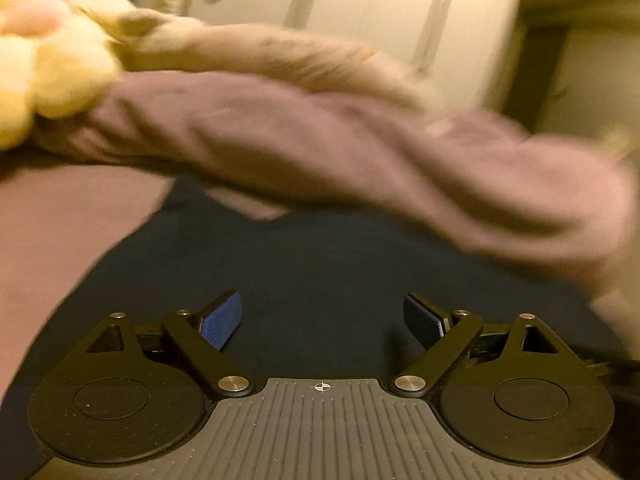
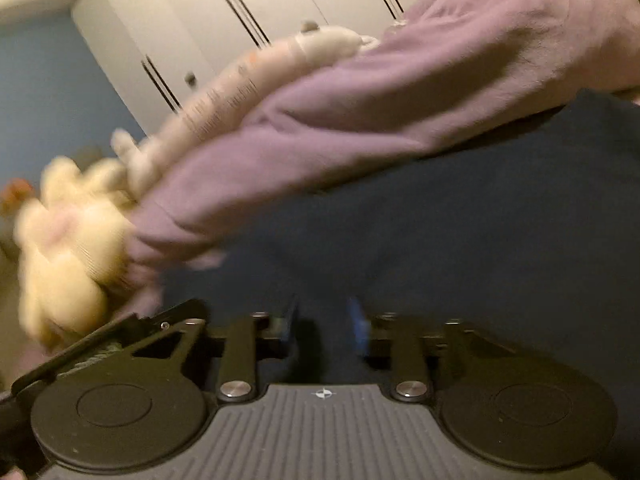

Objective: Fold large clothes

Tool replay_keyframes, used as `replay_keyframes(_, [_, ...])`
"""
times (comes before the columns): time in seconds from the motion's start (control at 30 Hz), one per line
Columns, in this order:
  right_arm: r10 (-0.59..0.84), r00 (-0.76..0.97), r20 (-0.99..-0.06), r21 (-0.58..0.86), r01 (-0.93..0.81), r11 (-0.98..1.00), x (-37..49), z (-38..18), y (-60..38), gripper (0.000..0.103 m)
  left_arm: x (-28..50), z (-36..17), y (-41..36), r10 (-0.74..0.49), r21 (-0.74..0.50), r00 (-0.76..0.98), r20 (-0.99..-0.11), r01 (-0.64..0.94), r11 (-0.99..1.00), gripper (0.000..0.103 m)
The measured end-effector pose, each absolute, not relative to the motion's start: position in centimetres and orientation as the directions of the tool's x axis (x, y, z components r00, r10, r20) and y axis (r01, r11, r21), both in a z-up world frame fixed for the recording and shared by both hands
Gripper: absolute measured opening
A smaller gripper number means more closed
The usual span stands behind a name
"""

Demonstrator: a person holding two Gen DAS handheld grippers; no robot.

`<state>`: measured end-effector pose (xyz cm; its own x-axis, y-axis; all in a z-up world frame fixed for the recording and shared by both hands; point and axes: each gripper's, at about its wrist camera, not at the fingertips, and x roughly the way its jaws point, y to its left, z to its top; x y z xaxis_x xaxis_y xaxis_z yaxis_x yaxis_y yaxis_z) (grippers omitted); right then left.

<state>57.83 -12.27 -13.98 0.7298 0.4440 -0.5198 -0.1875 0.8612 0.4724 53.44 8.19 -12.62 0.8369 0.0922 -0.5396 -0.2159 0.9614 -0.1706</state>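
A mauve garment (image 1: 320, 132) lies bunched in a long roll across a dark navy cloth surface (image 1: 320, 260), blurred by motion. More mauve fabric (image 1: 60, 232) spreads flat at the left. My left gripper (image 1: 322, 314) stands open just short of the roll, over the navy cloth, with nothing between its blue pads (image 1: 222, 322). In the right wrist view the same garment (image 2: 400, 92) runs diagonally from upper right to lower left. My right gripper (image 2: 324, 322) hangs below it over the navy cloth (image 2: 480, 240). Its fingers (image 2: 358, 326) are smeared and drawn close together, and I see no fabric caught between them.
A yellow plush toy (image 1: 52, 68) (image 2: 68, 240) sits at the garment's left end. A cream fuzzy item (image 1: 260, 52) (image 2: 248, 76) lies along its far side. White wardrobe doors (image 1: 360, 0) (image 2: 200, 20) stand behind. A black piece of hardware (image 2: 112, 336) crosses the lower left of the right wrist view.
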Motion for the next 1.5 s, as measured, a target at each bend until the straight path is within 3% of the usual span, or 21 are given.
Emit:
replay_keyframes(0.07, [0.444, 0.735, -0.513, 0.493, -0.171, 0.853, 58.4, -15.1, -14.5, 0.000, 53.5, -13.8, 8.1, 0.156, -0.081, 0.837, -0.524, -0.231, 0.969, 0.091])
replay_keyframes(0.23, [0.373, 0.811, -0.451, 0.523, -0.099, 0.847, 57.2, -15.9, -22.0, 0.000, 52.7, -13.7, 10.2, 0.106, -0.193, 0.867, -0.487, -0.225, 0.955, 0.091])
replay_keyframes(0.33, [0.306, 0.843, -0.442, 0.448, -0.088, 0.889, 55.4, -15.4, -24.1, 0.000, 51.9, -13.8, 11.1, 0.126, -0.193, 0.865, -0.486, -0.247, 0.950, 0.089])
replay_keyframes(0.53, [0.184, 0.874, -0.450, 0.402, 0.015, 0.916, 49.3, -14.3, -28.8, 0.000, 48.8, -12.9, 13.1, 0.195, -0.061, 0.827, -0.527, -0.266, 0.962, 0.090])
replay_keyframes(0.6, [0.160, 0.859, -0.486, 0.467, 0.100, 0.878, 46.3, -13.8, -32.1, 0.000, 46.6, -12.9, 14.5, 0.244, -0.024, 0.785, -0.569, -0.313, 0.949, 0.099])
replay_keyframes(0.67, [0.139, 0.842, -0.521, 0.512, 0.178, 0.840, 42.3, -13.0, -34.1, 0.000, 43.3, -13.1, 17.1, 0.192, -0.139, 0.757, -0.625, -0.350, 0.926, 0.099])
replay_keyframes(0.73, [0.104, 0.823, -0.558, 0.481, 0.219, 0.849, 39.0, -12.3, -34.7, 0.024, 39.7, -12.8, 18.6, 0.119, -0.238, 0.761, -0.638, -0.342, 0.909, 0.099])
replay_keyframes(0.77, [0.088, 0.815, -0.572, 0.478, 0.244, 0.843, 37.8, -12.3, -34.8, 0.051, 38.0, -12.7, 18.9, 0.119, -0.248, 0.755, -0.644, -0.353, 0.902, 0.099])
replay_keyframes(0.8, [0.120, 0.810, -0.573, 0.517, 0.244, 0.821, 36.9, -12.7, -35.5, 0.056, 36.6, -12.6, 19.2, 0.094, -0.268, 0.745, -0.660, -0.350, 0.898, 0.098])
replay_keyframes(0.97, [0.338, 0.802, -0.493, 0.800, 0.265, 0.538, 37.6, -16.1, -37.6, 0.056, 33.9, -12.7, 20.0, -0.110, -0.463, 0.725, -0.680, -0.308, 0.831, 0.098])
replay_keyframes(1.07, [0.392, 0.810, -0.436, 0.886, 0.310, 0.346, 39.5, -18.5, -37.5, 0.056, 34.6, -13.5, 20.4, -0.182, -0.566, 0.730, -0.659, -0.322, 0.759, 0.098])
replay_keyframes(1.27, [0.396, 0.824, -0.406, 0.910, 0.321, 0.263, 42.9, -20.0, -36.1, 0.055, 38.7, -15.9, 21.1, -0.242, -0.671, 0.730, -0.639, -0.375, 0.640, 0.093])
replay_keyframes(1.43, [0.376, 0.829, -0.415, 0.903, 0.325, 0.281, 45.0, -20.3, -35.6, 0.040, 40.2, -16.7, 21.2, -0.245, -0.699, 0.745, -0.620, -0.383, 0.604, 0.092])
replay_keyframes(1.5, [0.359, 0.829, -0.429, 0.890, 0.322, 0.322, 45.2, -20.0, -35.4, 0.036, 41.0, -16.5, 21.1, -0.237, -0.683, 0.742, -0.627, -0.377, 0.625, 0.079])
